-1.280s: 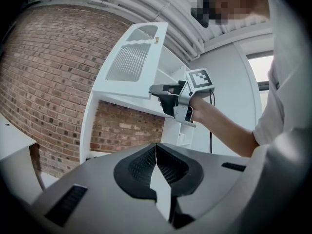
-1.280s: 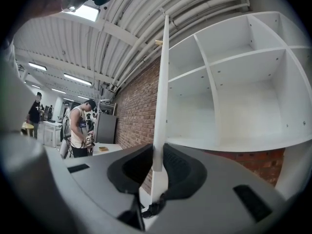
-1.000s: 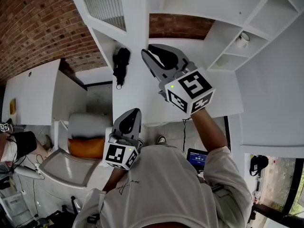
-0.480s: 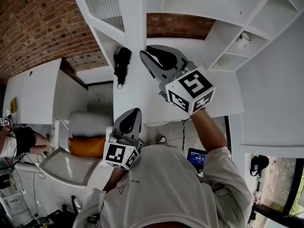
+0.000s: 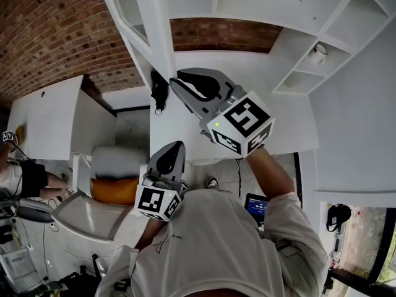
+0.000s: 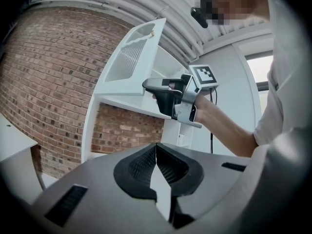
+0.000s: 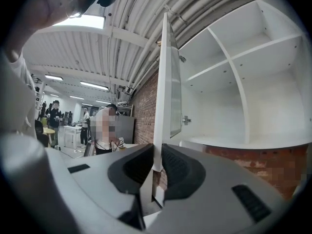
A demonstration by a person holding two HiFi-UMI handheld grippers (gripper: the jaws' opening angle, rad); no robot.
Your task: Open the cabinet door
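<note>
1. White frame round a ribbed pane: the cabinet door (image 5: pixel 154 36) stands swung out from the white cabinet (image 5: pixel 247 5), which is set against a brick wall (image 5: pixel 55 36).
2. The right hand-held gripper (image 5: pixel 178 80) is clamped on the door's lower edge. In the right gripper view the thin edge (image 7: pixel 163 82) stands upright between jaws pressed onto it (image 7: pixel 155 167).
3. The left hand-held gripper (image 5: pixel 177 145) has its jaws together on nothing (image 6: pixel 156 150), low by the person's chest and well apart from the door.
4. Only the left gripper view shows the door's face and pane (image 6: pixel 131 57), slanted, with the right hand-held gripper (image 6: pixel 147 85) on it.
5. The right gripper view shows bare shelves (image 7: pixel 234 57) and a small metal latch (image 7: pixel 185 120). The head view shows a black object (image 5: pixel 159 88) just beside the door's lower corner.
</note>
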